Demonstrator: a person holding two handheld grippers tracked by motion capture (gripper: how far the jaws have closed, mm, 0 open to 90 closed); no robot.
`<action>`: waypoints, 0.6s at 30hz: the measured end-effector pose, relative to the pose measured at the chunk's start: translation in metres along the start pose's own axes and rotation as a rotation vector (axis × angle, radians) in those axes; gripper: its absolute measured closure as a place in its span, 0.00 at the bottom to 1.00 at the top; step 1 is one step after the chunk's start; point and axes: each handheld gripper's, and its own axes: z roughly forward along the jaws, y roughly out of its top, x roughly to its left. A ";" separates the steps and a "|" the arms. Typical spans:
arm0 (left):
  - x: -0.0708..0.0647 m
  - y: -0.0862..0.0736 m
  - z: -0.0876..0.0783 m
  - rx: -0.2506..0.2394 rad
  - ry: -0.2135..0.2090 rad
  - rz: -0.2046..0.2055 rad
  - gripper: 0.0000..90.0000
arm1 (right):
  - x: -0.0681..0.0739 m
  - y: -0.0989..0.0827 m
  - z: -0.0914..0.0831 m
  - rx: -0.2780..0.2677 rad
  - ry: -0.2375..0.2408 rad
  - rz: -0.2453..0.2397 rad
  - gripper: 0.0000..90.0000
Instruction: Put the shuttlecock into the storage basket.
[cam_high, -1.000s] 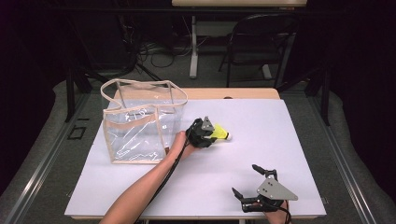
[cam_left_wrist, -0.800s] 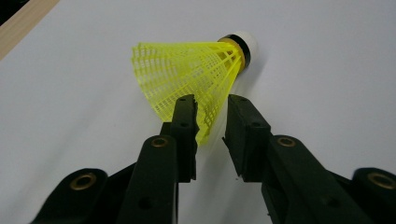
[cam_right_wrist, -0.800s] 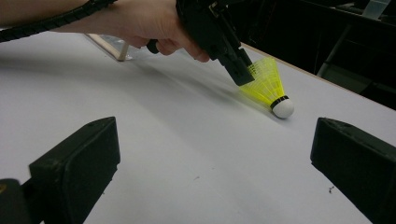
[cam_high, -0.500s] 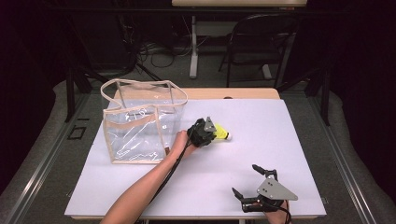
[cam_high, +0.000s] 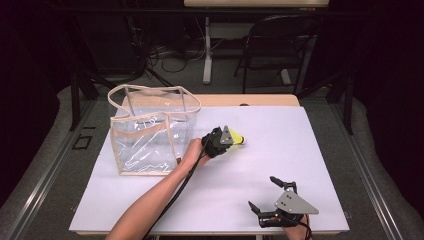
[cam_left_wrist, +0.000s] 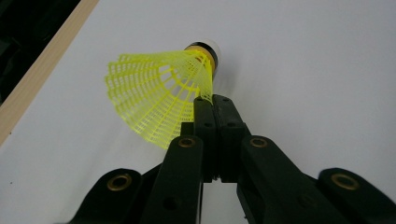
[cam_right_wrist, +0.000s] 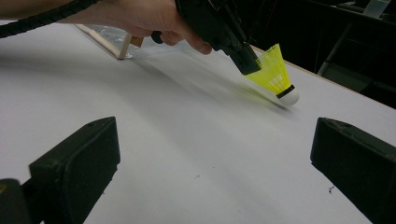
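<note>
— White tabletop (cam_high: 310, 145), dark room behind. Item one?

— Yellow shuttlecock (cam_left_wrist: 159, 95), just right of the clear bag (cam_high: 150, 132); cork on the table, skirt tilted up.

— Held how?

— Left gripper (cam_left_wrist: 212, 105), jaws pinched on the skirt's rim; likely the only thin edge to grip.

— Right gripper (cam_high: 275, 197)?

— Well apart from the bag, at the near edge, jaws wide, empty; apparently idle.

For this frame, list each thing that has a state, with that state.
Left hand-held gripper: shut on the shuttlecock's skirt.
Right hand-held gripper: open, holding nothing, near the front table edge.
Shuttlecock: yellow, pinched at the skirt, cork tip down at the table.
Clear bag: upright, top open.
</note>
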 end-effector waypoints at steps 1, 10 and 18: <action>0.000 0.001 -0.001 -0.002 0.001 0.005 1.00 | 0.000 0.000 0.000 0.000 0.000 0.000 0.01; -0.002 0.006 -0.014 -0.031 -0.018 0.033 1.00 | 0.000 0.000 0.000 0.000 0.000 0.000 0.01; -0.003 0.010 -0.023 -0.051 -0.024 0.050 1.00 | 0.000 0.000 0.000 0.002 0.001 -0.001 0.01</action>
